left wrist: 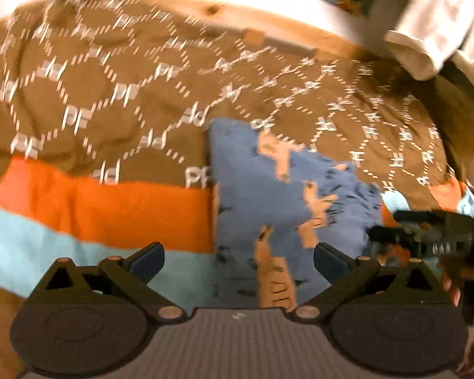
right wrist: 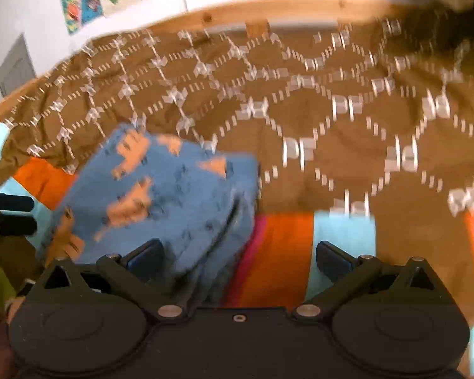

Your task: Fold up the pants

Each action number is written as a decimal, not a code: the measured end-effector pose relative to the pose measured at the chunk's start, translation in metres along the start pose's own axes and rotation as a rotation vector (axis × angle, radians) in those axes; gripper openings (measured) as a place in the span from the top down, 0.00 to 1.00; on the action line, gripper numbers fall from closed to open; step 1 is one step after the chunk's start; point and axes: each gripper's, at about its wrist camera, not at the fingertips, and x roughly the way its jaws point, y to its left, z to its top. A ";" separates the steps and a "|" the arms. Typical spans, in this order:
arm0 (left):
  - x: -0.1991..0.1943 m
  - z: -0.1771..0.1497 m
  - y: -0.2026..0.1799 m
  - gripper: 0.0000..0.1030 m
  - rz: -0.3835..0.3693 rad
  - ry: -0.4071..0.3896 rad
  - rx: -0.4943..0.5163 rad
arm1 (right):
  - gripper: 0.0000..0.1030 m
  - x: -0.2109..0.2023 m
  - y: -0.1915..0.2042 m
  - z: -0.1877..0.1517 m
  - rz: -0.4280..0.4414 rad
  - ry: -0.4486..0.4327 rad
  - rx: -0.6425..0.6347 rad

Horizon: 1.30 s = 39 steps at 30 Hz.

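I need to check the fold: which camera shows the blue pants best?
The right wrist view: the blue pants show as a whole folded bundle with a layered edge facing the camera, on the brown blanket. The left wrist view shows them too, but lower in frame and more blurred.

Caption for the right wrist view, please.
Right gripper open above folded blue pants lying on a brown patterned blanket, nothing held.

Right claw (right wrist: 238, 257) wide open, nothing gripped. Folded blue pants (right wrist: 161, 189) just ahead-left, edge reaching between fingers, on brown patterned blanket (right wrist: 347, 132). Orange stripe (right wrist: 278, 252) beneath claw gap. Left claw (right wrist: 6, 213) at far left. View motion-blurred.
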 end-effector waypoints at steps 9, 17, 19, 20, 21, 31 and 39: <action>0.019 -0.015 0.017 0.03 0.092 0.095 -0.005 | 0.01 -0.010 0.007 -0.009 -0.040 0.022 -0.084; 0.005 -0.011 0.013 0.03 0.003 0.054 -0.008 | 0.01 -0.032 -0.007 0.012 0.055 -0.060 -0.124; 0.006 -0.009 0.011 0.03 -0.029 0.046 -0.005 | 0.01 -0.028 -0.018 0.019 0.131 -0.087 -0.071; 0.007 -0.008 0.010 0.03 -0.046 0.045 -0.005 | 0.01 -0.023 -0.023 0.023 0.170 -0.089 -0.045; 0.008 -0.008 0.010 0.02 -0.073 0.044 -0.006 | 0.01 -0.017 -0.030 0.026 0.212 -0.090 -0.013; 0.025 -0.018 0.016 0.00 -0.151 0.054 -0.059 | 0.14 0.035 -0.053 0.032 0.403 -0.039 0.144; 0.029 -0.026 0.006 0.00 -0.104 0.043 0.005 | 0.08 0.040 -0.046 0.025 0.451 -0.045 0.131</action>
